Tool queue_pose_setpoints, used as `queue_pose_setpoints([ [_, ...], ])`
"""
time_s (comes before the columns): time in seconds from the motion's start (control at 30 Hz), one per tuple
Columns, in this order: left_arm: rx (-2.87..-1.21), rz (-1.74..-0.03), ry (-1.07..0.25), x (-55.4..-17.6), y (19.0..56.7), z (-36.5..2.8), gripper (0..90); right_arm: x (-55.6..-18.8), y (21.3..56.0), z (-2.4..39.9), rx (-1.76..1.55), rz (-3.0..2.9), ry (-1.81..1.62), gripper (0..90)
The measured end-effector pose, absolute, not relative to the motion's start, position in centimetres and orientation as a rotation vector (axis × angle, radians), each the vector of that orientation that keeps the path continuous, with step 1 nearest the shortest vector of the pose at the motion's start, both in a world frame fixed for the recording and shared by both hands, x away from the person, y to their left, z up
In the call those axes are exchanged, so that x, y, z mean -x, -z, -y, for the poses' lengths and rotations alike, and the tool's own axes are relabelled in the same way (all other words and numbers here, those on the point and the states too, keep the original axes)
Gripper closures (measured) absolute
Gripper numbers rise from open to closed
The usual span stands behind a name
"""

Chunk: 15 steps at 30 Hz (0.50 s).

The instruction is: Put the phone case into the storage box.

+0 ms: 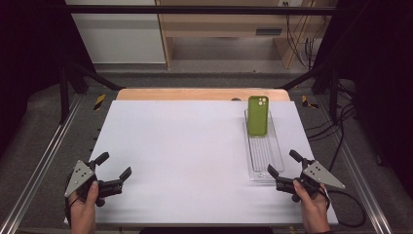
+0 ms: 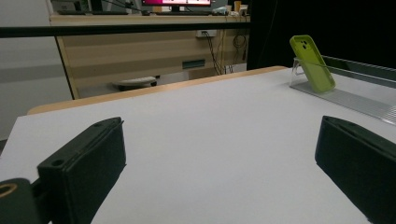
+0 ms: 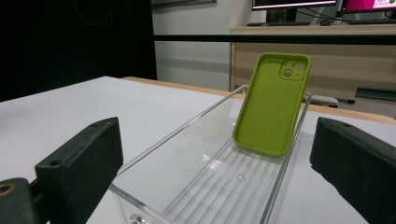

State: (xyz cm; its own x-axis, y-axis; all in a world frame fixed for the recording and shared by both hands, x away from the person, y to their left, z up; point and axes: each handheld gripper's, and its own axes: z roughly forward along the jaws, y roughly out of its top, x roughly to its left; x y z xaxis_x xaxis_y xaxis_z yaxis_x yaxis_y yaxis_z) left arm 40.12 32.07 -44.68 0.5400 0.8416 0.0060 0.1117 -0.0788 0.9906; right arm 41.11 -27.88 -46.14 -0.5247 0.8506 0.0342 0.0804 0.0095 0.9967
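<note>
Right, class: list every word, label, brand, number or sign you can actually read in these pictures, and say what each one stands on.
None can be read.
Green phone case: bare, no brand or lettering in view.
Clear tray: no label.
Left gripper and right gripper: no markings to read.
Monitors on the far desk: coloured screens, anything on them too small and blurred to read.
Yellow-and-black hazard stripes beside the table: a marking, no words.

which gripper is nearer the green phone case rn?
Right. The right gripper sits open at the near end of the clear tray holding the green phone case; the left gripper is open far across the table.
</note>
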Motion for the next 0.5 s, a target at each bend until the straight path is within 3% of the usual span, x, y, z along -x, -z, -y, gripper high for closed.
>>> queue_pose_setpoints([
  [0.5, -1.536, -0.784, -0.716, -39.99, 44.54, -31.96, 1.3, -41.82, 46.18, 27.81, -0.978, -1.672, -1.586, 2.8],
])
